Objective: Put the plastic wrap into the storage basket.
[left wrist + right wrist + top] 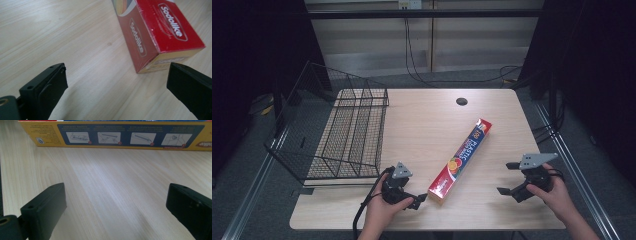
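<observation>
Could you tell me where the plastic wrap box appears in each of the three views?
High view: the plastic wrap box lies slantwise at centre, between the two grippers.
Left gripper view: its red end fills the upper right, near the right jaw.
Right gripper view: its yellow side with instruction pictures runs along the top edge.
Shared landmark: the pale wooden table beneath it.

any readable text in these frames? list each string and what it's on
"PLASTIC" – top face of the plastic wrap box, high view.
"Sodolike" – red top face of the box, left gripper view.
"Sodolike" – red side face of the box, same view.
Small print beside "PLASTIC", on the yellow end flap and on the yellow instruction panel in the right gripper view: too small or blurred to read.
</observation>
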`<state>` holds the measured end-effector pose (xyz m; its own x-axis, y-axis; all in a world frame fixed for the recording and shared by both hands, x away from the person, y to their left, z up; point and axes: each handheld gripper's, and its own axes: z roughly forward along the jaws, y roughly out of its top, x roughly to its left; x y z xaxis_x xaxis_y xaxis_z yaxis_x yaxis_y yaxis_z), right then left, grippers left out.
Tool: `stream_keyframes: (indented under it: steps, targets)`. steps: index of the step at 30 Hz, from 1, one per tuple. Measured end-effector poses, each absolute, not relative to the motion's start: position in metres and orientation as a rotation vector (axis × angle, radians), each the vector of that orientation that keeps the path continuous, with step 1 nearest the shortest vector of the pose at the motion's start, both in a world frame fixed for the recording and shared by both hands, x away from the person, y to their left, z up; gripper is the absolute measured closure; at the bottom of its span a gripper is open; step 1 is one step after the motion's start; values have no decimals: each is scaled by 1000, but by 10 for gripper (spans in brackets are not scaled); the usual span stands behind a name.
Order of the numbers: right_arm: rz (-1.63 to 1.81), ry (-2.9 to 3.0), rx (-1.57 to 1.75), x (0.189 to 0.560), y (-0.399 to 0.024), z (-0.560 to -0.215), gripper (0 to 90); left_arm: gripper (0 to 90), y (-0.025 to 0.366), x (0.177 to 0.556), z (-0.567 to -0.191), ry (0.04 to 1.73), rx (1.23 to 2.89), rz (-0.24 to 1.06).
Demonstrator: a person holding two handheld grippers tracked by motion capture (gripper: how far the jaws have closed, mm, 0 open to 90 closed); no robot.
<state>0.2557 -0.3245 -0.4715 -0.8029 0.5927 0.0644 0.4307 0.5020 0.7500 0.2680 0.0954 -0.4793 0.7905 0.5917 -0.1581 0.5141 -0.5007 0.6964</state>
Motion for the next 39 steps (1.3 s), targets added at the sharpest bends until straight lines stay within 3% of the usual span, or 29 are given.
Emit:
stream_keyframes:
  steps: [17, 39]
  targets:
    - [1205, 2484, 986, 257, -335, -470, 22, 31, 80, 282, -446, 838, 2182, 82]
    - [1194, 2483, 980, 255, -337, -471, 22, 30, 27, 321, -421, 803, 2245, 26]
